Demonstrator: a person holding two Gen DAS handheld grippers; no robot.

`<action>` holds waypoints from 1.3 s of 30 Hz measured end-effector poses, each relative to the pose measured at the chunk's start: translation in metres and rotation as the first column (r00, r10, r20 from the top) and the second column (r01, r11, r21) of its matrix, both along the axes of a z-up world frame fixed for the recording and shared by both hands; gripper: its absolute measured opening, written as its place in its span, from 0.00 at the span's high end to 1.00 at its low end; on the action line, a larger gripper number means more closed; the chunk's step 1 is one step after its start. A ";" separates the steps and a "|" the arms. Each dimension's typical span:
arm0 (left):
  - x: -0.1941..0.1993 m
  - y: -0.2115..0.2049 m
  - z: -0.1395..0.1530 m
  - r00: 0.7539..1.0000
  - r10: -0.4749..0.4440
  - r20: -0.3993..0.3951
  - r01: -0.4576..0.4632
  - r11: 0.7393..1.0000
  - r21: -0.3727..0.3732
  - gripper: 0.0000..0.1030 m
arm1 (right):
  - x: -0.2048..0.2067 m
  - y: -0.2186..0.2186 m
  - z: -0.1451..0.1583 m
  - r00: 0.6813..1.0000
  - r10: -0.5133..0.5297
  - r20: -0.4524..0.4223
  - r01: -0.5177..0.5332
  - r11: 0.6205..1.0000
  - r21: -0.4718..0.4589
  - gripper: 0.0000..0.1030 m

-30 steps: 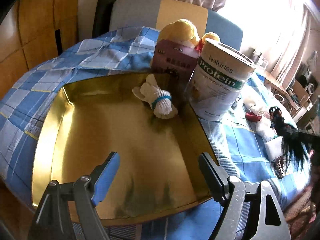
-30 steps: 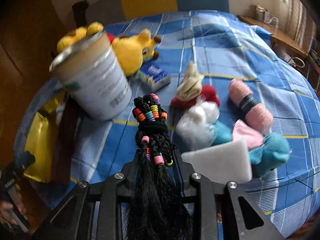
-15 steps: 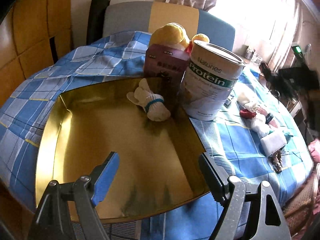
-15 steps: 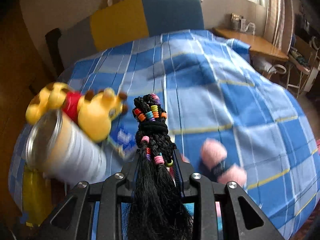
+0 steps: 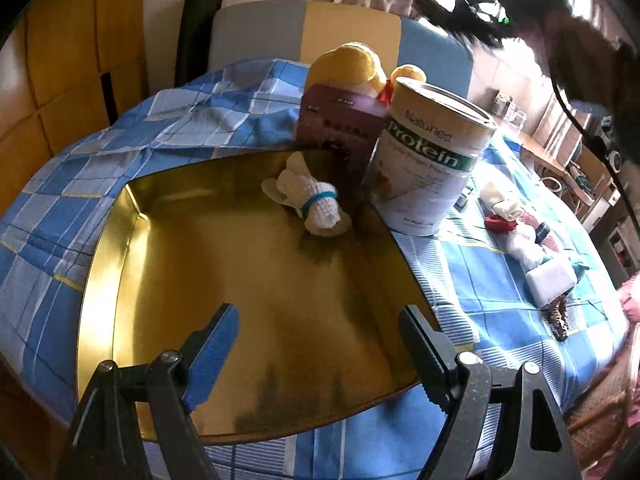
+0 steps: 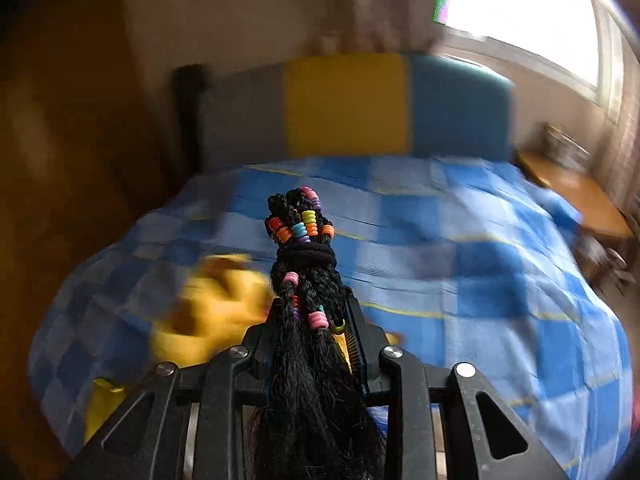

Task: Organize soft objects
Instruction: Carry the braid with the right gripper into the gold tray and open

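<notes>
One braided hairpiece [image 6: 306, 264] clamped lengthwise in right gripper [image 6: 314, 320], beaded end forward.

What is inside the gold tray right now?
Only a rolled white sock bundle with a blue band lies in the gold tray, near its far corner. The near edge is partly hidden behind the open left tool, so that strip cannot be checked.

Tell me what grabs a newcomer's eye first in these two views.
The black braided hairpiece with coloured beads, clamped in the right gripper, fills the middle of the right wrist view. In the left wrist view, the shiny gold tray dominates, with a rolled white sock at its far edge beside the white protein tin.
</notes>
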State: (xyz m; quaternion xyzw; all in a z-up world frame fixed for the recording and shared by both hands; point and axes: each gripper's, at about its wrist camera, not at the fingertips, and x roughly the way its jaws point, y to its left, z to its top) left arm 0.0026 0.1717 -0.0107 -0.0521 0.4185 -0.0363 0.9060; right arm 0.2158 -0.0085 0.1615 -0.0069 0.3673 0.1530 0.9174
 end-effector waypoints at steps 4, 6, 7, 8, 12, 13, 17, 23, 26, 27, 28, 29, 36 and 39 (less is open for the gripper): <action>-0.003 0.014 -0.003 0.999 0.039 -0.010 -0.039 0.999 -0.011 0.20 | -0.033 0.066 -0.011 0.981 0.193 -0.017 -0.193 0.981 0.008 0.73; -0.005 0.023 -0.003 0.998 0.068 -0.009 -0.068 0.998 -0.013 0.20 | -0.053 0.092 -0.026 0.962 0.269 -0.040 -0.269 0.963 -0.004 0.73; -0.007 0.028 -0.002 0.997 0.082 -0.007 -0.082 0.997 -0.016 0.20 | -0.063 0.103 -0.036 0.952 0.298 -0.062 -0.299 0.954 -0.004 0.73; -0.009 0.033 -0.002 0.995 0.095 -0.006 -0.096 0.995 -0.019 0.20 | -0.074 0.113 -0.047 0.942 0.324 -0.085 -0.325 0.946 0.002 0.73; -0.015 0.053 -0.002 0.987 0.160 -0.008 -0.160 0.987 -0.018 0.20 | -0.109 0.132 -0.086 0.914 0.376 -0.155 -0.375 0.926 0.033 0.73; -0.017 0.059 -0.002 0.984 0.177 -0.009 -0.177 0.984 -0.020 0.20 | -0.117 0.135 -0.099 0.909 0.378 -0.176 -0.378 0.925 0.036 0.73; -0.025 0.080 -0.002 0.966 0.260 -0.007 -0.260 0.965 -0.028 0.20 | -0.138 0.133 -0.134 0.903 0.358 -0.236 -0.357 0.933 0.049 0.73; -0.034 0.095 -0.001 0.946 0.325 0.000 -0.325 0.945 -0.034 0.20 | -0.166 0.121 -0.177 0.915 0.285 -0.287 -0.290 0.957 0.024 0.73; -0.037 0.092 0.001 0.946 0.325 0.010 -0.325 0.946 -0.023 0.18 | -0.176 0.118 -0.195 0.918 0.248 -0.310 -0.254 0.967 0.019 0.73; -0.038 0.091 0.002 0.947 0.322 0.014 -0.322 0.947 -0.020 0.17 | -0.178 0.117 -0.200 0.918 0.239 -0.318 -0.244 0.969 0.024 0.73; -0.039 0.090 0.003 0.948 0.318 0.018 -0.318 0.948 -0.018 0.17 | -0.180 0.116 -0.204 0.919 0.232 -0.320 -0.237 0.971 0.022 0.73; -0.040 0.089 0.004 0.949 0.315 0.022 -0.315 0.949 -0.018 0.17 | -0.183 0.113 -0.206 0.920 0.226 -0.320 -0.233 0.972 0.019 0.73; -0.043 0.083 0.007 0.953 0.302 0.027 -0.302 0.953 -0.012 0.17 | -0.187 0.116 -0.215 0.930 0.202 -0.307 -0.222 0.974 -0.032 0.73; -0.043 0.080 0.006 0.955 0.297 0.027 -0.297 0.955 -0.008 0.17 | -0.186 0.116 -0.220 0.933 0.185 -0.309 -0.211 0.976 -0.054 0.73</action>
